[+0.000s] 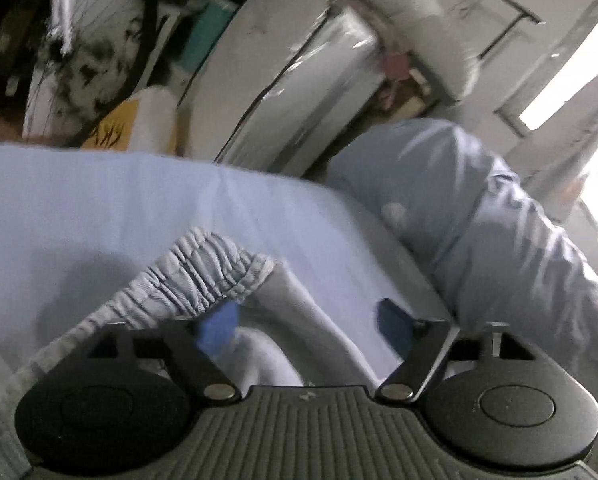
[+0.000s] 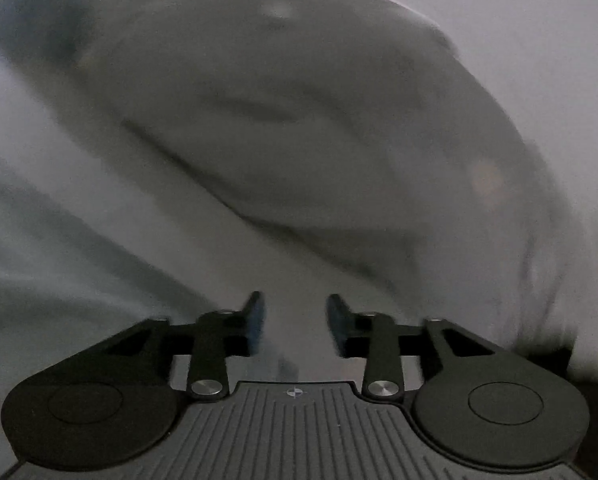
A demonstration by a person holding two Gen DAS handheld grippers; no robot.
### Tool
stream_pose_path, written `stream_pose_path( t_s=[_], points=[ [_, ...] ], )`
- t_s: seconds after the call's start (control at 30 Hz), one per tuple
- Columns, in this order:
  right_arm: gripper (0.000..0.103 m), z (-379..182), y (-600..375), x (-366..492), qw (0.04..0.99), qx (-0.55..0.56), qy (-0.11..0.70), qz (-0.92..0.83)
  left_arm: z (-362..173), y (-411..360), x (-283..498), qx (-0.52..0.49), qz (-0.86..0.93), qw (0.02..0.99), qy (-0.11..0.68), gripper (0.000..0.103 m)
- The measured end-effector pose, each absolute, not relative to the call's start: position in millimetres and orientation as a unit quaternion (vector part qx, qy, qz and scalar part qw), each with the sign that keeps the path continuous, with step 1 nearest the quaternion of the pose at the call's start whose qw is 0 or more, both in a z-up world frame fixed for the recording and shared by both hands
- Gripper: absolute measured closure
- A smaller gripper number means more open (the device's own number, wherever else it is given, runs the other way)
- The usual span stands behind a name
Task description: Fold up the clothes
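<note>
- Left gripper (image 1: 305, 326): we see its blue pads standing wide apart with nothing pinched. The cloth lies under and between them, untouched by the pads as far as we can tell.
- Garment (image 1: 203, 276): pale blue-grey, with a gathered elastic waistband. It lies crumpled on the light blue sheet (image 1: 79, 200), right in front of the left gripper and partly beneath it.
- Second heap of cloth (image 1: 479, 216): blue-grey, bunched at the sheet's right edge. We cannot tell whether it belongs to the same garment.
- Right gripper (image 2: 295, 320): jaws partly apart with a clear gap and nothing clamped. Its view is filled by blurred grey cloth (image 2: 299, 120) close ahead; which piece that is, we cannot say.
- Step in hand, as we judge it: both tongs stand free over the cloth, so a fresh hold comes next.
- How we would do it well: take the waistband at its two ends, not the middle; bite the single edge only, clear of the sheet; lift evenly so the legs hang straight before laying flat.
- Risk we note: pinching sheet together with cloth.
</note>
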State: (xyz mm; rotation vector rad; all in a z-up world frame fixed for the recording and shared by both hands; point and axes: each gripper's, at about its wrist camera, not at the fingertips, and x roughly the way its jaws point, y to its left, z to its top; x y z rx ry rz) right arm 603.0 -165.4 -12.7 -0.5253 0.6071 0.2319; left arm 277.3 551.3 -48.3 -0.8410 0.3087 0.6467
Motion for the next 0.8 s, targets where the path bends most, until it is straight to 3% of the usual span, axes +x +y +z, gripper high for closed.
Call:
stream_pose_path(
  t_s=[0.13, 0.23, 0.43, 0.53, 0.8],
  points=[
    [0.039, -16.2, -223.1, 546.6, 0.937, -0.111, 0.314, 0.102, -26.9, 541.3, 246.2, -0.399, 0.295, 0.860, 0.118, 0.007],
    [0.037, -21.2, -249.7, 501.1, 0.945, -0.030, 0.313, 0.088, -0.9, 537.6, 216.7, -0.399, 0.299, 0.862, 0.089, 0.000],
    [0.036, -21.1, -260.9, 434.7, 0.945, 0.076, 0.309, 0.081, 45.9, 534.3, 152.5, -0.407, 0.298, 0.861, 0.069, 0.000],
    [0.031, -7.8, -254.2, 399.2, 0.936, 0.137, 0.301, 0.123, 60.8, 531.1, 131.0, -0.390, 0.290, 0.871, 0.074, 0.000],
    [0.030, 3.3, -150.3, 335.3, 0.880, 0.132, 0.333, 0.311, 69.5, 528.6, 104.8, -0.324, 0.243, 0.906, 0.125, 0.000]
  ],
)
